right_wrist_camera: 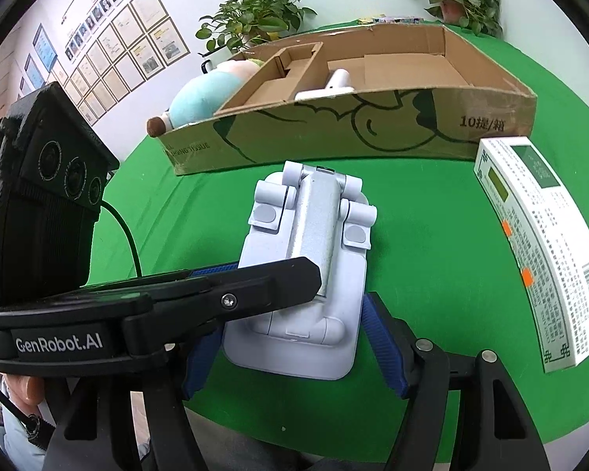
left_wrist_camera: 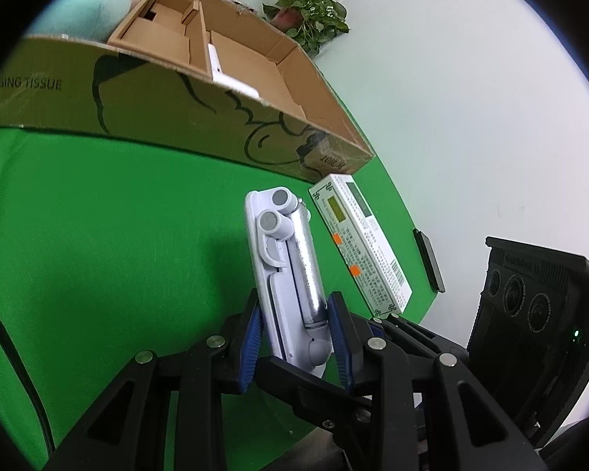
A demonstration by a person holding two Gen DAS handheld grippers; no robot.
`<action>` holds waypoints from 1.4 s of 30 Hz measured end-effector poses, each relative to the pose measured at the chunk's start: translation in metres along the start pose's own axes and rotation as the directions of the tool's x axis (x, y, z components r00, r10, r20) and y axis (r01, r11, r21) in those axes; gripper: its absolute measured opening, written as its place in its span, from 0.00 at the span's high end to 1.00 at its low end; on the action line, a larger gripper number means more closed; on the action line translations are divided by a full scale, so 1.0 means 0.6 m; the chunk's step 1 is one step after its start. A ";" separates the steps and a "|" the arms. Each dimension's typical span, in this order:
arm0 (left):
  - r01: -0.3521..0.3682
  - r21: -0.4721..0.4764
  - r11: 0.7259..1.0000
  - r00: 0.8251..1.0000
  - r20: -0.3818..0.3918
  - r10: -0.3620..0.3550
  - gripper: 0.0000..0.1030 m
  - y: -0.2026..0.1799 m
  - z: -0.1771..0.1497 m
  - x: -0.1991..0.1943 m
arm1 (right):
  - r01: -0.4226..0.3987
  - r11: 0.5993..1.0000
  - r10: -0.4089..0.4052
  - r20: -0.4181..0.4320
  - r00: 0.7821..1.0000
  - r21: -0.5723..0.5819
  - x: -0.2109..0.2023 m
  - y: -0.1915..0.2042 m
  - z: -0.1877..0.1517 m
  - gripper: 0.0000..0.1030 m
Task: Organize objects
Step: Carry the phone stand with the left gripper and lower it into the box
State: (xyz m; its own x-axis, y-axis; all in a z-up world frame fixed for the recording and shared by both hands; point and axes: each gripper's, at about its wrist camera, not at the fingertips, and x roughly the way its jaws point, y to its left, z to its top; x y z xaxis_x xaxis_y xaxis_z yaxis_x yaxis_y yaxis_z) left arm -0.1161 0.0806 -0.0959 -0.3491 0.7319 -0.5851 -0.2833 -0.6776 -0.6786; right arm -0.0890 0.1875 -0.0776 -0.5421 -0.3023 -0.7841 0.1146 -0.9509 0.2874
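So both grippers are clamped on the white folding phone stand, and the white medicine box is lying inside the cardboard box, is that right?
Not quite. The medicine box lies on the green table outside the cardboard box, by its corner, as the right wrist view shows. Both the left gripper and right gripper do clamp the phone stand.

Green table (right_wrist_camera: 432,259) bears cardboard box (right_wrist_camera: 373,133), white carton (right_wrist_camera: 549,243).

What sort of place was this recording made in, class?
Probably an office or lab set up for recording: a table under green cloth, framed certificates on the wall, and potted plants behind a cardboard box.
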 end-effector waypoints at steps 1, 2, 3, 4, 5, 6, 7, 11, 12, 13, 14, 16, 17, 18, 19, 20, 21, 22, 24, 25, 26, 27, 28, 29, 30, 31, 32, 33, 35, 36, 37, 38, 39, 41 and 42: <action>-0.001 0.005 1.000 1.000 0.003 0.001 0.70 -0.004 0.003 0.002 | -0.002 1.000 0.002 0.002 1.000 -0.004 -0.003 0.001 0.003 0.35; -0.002 0.012 1.000 1.000 0.009 0.002 0.70 -0.010 0.008 0.000 | -0.002 1.000 0.002 0.007 1.000 -0.006 -0.006 0.001 0.007 0.35; -0.003 0.019 1.000 1.000 0.012 0.003 0.70 -0.014 0.011 -0.001 | -0.001 1.000 0.002 0.015 1.000 -0.008 -0.011 0.001 0.012 0.35; -0.005 0.028 1.000 1.000 0.015 0.005 0.70 -0.018 0.016 -0.003 | -0.001 1.000 0.001 0.020 1.000 -0.008 -0.014 0.002 0.016 0.35; -0.006 0.033 0.999 1.000 0.017 0.006 0.70 -0.021 0.020 -0.004 | -0.002 1.000 0.002 0.025 1.000 -0.008 -0.017 0.002 0.020 0.36; -0.006 0.036 0.999 1.000 0.019 0.006 0.70 -0.024 0.025 -0.005 | -0.002 1.000 0.002 0.031 1.000 -0.008 -0.021 0.002 0.025 0.36; -0.006 0.038 0.999 1.000 0.021 0.005 0.70 -0.021 0.033 -0.008 | -0.002 1.000 0.002 0.035 0.999 -0.009 -0.024 0.003 0.030 0.36; -0.009 0.045 0.999 0.999 0.033 0.007 0.70 -0.019 0.058 -0.015 | -0.001 1.000 0.002 0.049 0.999 -0.014 -0.032 0.005 0.049 0.36; -0.011 0.046 0.999 0.999 0.035 0.009 0.70 -0.021 0.059 -0.019 | -0.003 1.000 0.003 0.053 0.999 -0.014 -0.035 0.004 0.056 0.36; -0.014 0.047 0.999 0.999 0.037 0.012 0.70 -0.023 0.065 -0.019 | -0.004 1.000 0.005 0.055 0.998 -0.015 -0.037 0.003 0.060 0.36; -0.016 0.048 0.999 0.999 0.038 0.015 0.70 -0.025 0.069 -0.020 | -0.005 1.000 0.006 0.056 0.998 -0.015 -0.038 0.002 0.066 0.36; -0.020 0.053 0.998 0.999 0.039 0.018 0.70 -0.033 0.074 -0.027 | -0.009 1.000 0.010 0.060 0.998 -0.014 -0.041 -0.001 0.076 0.36; -0.023 0.054 0.998 0.999 0.039 0.021 0.70 -0.035 0.080 -0.030 | -0.011 1.000 0.012 0.063 0.998 -0.015 -0.044 -0.002 0.080 0.36; -0.026 0.059 0.998 0.999 0.040 0.024 0.70 -0.038 0.082 -0.031 | -0.011 1.000 0.012 0.067 0.998 -0.015 -0.046 -0.004 0.086 0.36; -0.028 0.062 0.998 0.999 0.042 0.025 0.70 -0.042 0.087 -0.033 | -0.009 1.000 0.011 0.070 0.997 -0.015 -0.048 -0.005 0.091 0.36; -0.028 0.065 0.997 0.999 0.042 0.025 0.70 -0.045 0.090 -0.038 | -0.008 1.000 0.009 0.074 0.997 -0.015 -0.050 -0.006 0.095 0.36; -0.027 0.066 0.997 0.999 0.042 0.025 0.70 -0.048 0.094 -0.037 | -0.006 1.000 0.008 0.078 0.997 -0.015 -0.053 -0.008 0.101 0.36; -0.026 0.068 0.997 0.999 0.041 0.024 0.70 -0.052 0.098 -0.036 | -0.005 1.000 0.007 0.080 0.997 -0.014 -0.054 -0.011 0.105 0.36; -0.027 0.071 0.997 0.999 0.039 0.025 0.70 -0.060 0.111 -0.031 | -0.005 1.000 0.006 0.083 0.997 -0.009 -0.057 -0.017 0.116 0.36; -0.028 0.073 0.997 0.999 0.039 0.026 0.70 -0.063 0.116 -0.030 | -0.004 1.000 0.005 0.084 0.996 -0.007 -0.059 -0.020 0.122 0.36; -0.029 0.073 0.997 0.999 0.040 0.026 0.70 -0.066 0.119 -0.030 | -0.002 1.000 0.003 0.087 0.996 -0.007 -0.060 -0.022 0.128 0.36; -0.028 0.074 0.997 0.999 0.040 0.026 0.70 -0.070 0.124 -0.029 | 0.001 1.000 -0.001 0.090 0.996 -0.007 -0.062 -0.025 0.135 0.36; -0.027 0.075 0.997 0.999 0.040 0.024 0.70 -0.072 0.125 -0.034 | 0.003 1.000 -0.003 0.092 0.996 -0.007 -0.064 -0.026 0.139 0.36; -0.025 0.076 0.997 0.999 0.040 0.022 0.70 -0.075 0.131 -0.034 | 0.005 1.000 -0.004 0.095 0.995 -0.007 -0.066 -0.028 0.145 0.36; -0.025 0.078 0.997 0.999 0.041 0.022 0.70 -0.078 0.136 -0.034 | 0.006 1.000 -0.005 0.100 0.995 -0.007 -0.068 -0.029 0.152 0.36; -0.025 0.080 0.996 0.999 0.043 0.022 0.70 -0.080 0.143 -0.034 | 0.007 1.000 -0.006 0.104 0.995 -0.007 -0.070 -0.030 0.158 0.36; -0.026 0.082 0.996 0.999 0.045 0.022 0.70 -0.083 0.149 -0.034 | 0.009 1.000 -0.008 0.108 0.994 -0.009 -0.071 -0.030 0.164 0.36; -0.027 0.085 0.996 0.999 0.048 0.023 0.70 -0.086 0.155 -0.035 | 0.009 1.000 -0.007 0.114 0.993 -0.012 -0.073 -0.031 0.172 0.36; -0.027 0.091 0.996 0.998 0.053 0.022 0.70 -0.091 0.174 -0.034 | 0.011 1.000 -0.009 0.124 0.992 -0.016 -0.075 -0.031 0.186 0.36; -0.025 0.091 0.996 0.998 0.055 0.020 0.70 -0.093 0.183 -0.034 | 0.016 1.000 -0.013 0.130 0.991 -0.019 -0.076 -0.031 0.198 0.36; -0.024 0.092 0.995 0.998 0.058 0.019 0.70 -0.095 0.193 -0.035 | 0.016 1.000 -0.013 0.134 0.991 -0.022 -0.078 -0.031 0.206 0.36; -0.026 0.097 0.995 0.998 0.061 0.020 0.70 -0.097 0.200 -0.036 | 0.017 1.000 -0.014 0.138 0.990 -0.024 -0.079 -0.031 0.214 0.36; -0.028 0.106 0.994 0.998 0.064 0.021 0.70 -0.101 0.209 -0.037 | 0.019 0.999 -0.015 0.144 0.989 -0.026 -0.081 -0.032 0.224 0.36; -0.031 0.115 0.993 0.998 0.066 0.024 0.70 -0.107 0.227 -0.036 | 0.020 0.999 -0.016 0.154 0.988 -0.026 -0.082 -0.033 0.241 0.36; -0.036 0.121 0.992 0.997 0.068 0.028 0.70 -0.110 0.236 -0.035 | 0.020 1.000 -0.016 0.159 0.987 -0.024 -0.083 -0.036 0.251 0.37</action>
State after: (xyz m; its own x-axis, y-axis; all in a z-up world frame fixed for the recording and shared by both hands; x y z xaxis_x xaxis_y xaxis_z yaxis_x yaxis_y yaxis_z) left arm -0.2164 0.0998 0.0240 -0.4168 0.7060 -0.5726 -0.3766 -0.7074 -0.5981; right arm -0.1899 0.2330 0.0382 -0.6692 -0.2730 -0.6911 0.1240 -0.9580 0.2584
